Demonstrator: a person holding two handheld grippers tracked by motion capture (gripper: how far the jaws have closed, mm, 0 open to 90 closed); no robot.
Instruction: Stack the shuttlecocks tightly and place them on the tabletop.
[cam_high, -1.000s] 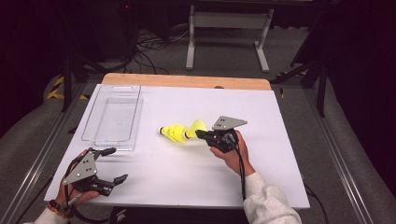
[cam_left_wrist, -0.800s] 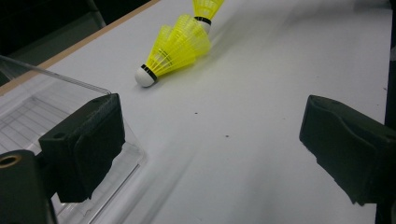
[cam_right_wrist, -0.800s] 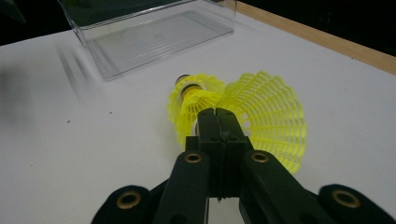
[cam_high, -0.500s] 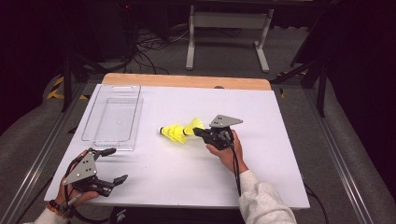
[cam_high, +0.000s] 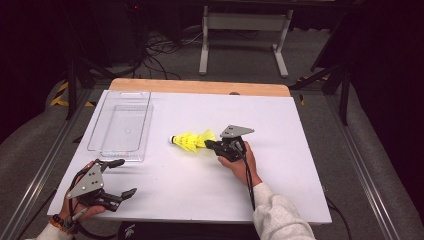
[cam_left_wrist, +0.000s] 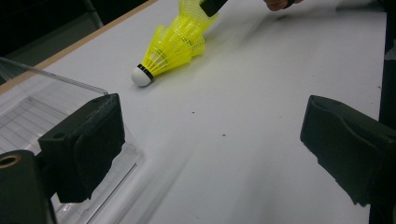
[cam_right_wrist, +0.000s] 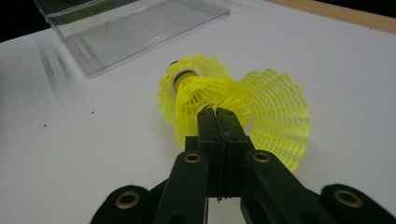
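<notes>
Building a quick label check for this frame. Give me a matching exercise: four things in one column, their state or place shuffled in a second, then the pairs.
Column 1
1. left gripper
2. right gripper
3. clear plastic tray
4. yellow shuttlecocks

Column 2
A. empty, at the table's left side
B. jaws wide apart, holding nothing
C. nested, white cork tip pointing toward the tray
D. jaws pinched on a yellow skirt rim

Pairs: 1-B, 2-D, 3-A, 4-C

netted yellow plastic shuttlecocks (cam_right_wrist: 233, 105), clear glossy plastic tray (cam_high: 121, 126), matt white table (cam_high: 280, 180) with wooden edge
</notes>
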